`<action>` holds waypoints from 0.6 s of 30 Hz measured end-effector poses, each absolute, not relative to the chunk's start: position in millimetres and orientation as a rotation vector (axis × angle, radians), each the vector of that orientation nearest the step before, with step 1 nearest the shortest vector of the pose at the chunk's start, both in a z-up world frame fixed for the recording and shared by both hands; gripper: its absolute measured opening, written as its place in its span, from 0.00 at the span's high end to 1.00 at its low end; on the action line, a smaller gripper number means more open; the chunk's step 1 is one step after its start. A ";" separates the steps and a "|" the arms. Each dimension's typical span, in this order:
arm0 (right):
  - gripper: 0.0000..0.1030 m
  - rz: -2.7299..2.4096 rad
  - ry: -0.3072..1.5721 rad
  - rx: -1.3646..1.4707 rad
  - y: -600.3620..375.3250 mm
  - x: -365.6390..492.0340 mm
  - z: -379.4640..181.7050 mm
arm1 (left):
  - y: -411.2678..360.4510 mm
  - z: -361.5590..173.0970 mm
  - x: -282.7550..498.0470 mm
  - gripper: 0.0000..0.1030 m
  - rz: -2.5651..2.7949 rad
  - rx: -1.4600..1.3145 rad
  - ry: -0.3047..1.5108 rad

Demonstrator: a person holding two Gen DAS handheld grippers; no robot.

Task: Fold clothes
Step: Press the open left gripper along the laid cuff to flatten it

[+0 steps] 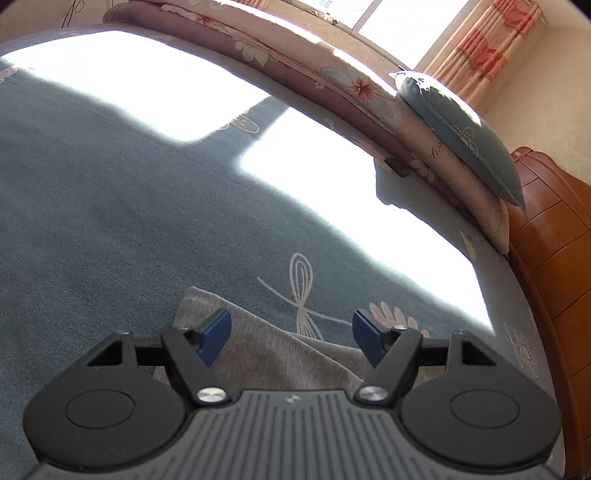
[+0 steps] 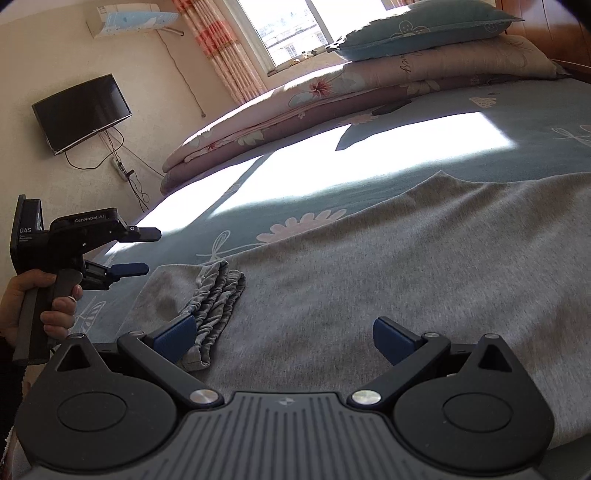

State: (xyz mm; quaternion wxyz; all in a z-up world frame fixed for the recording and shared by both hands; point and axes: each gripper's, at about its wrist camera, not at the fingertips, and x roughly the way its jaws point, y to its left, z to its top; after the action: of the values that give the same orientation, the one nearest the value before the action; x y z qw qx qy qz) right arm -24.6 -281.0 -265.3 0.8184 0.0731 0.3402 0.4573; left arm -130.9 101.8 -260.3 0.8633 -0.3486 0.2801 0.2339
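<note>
A grey garment (image 2: 388, 266) lies spread flat on a bed whose teal sheet (image 2: 280, 206) carries pale flower and dragonfly prints; in the right wrist view it fills the middle and right of the frame, and its gathered elastic hem (image 2: 218, 295) sits bunched at the lower left, just above the left blue pad. The right claw (image 2: 284, 339) hovers over this cloth at the bottom of that frame with its blue pads well apart and nothing clamped between them. At the left edge of the same view a hand (image 2: 35, 306) grips the handle of the left claw (image 2: 146, 253), whose two fingers stand apart, one above the other, pointing toward the sheet beside the garment's corner and holding nothing. In the left wrist view that left claw (image 1: 291, 338) sits at the bottom of the frame, pads spread, with a corner of the grey garment (image 1: 280, 354) lying beneath and between them, not pinched. Bright sunlight patches cross the sheet in both views. A folded floral quilt (image 2: 295, 107) runs along the far side of the bed with a teal pillow (image 2: 424, 26) on top, upper right in the right wrist view. A wall-mounted television (image 2: 81, 110) hangs at the upper left, beside striped curtains (image 2: 218, 48) and a window (image 2: 291, 29).
</note>
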 end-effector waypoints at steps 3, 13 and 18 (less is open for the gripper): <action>0.00 0.981 0.727 0.157 -281.5 -24.2 -265.6 | 111.0 -281.1 -129.4 0.30 0.519 -0.762 0.606; 0.00 0.997 0.734 0.167 -284.4 -24.1 -263.7 | 111.2 -270.3 -122.2 0.30 0.525 -0.733 0.585; 0.00 0.982 0.738 0.164 -284.9 -22.8 -264.6 | 103.8 -269.1 -120.4 0.30 0.523 -0.720 0.596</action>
State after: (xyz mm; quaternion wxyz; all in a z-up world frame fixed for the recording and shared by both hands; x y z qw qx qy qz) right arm -22.8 -284.9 -264.6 0.8141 0.0770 0.3457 0.4603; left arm -120.4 103.8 -269.1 0.8601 -0.3430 0.2838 0.2492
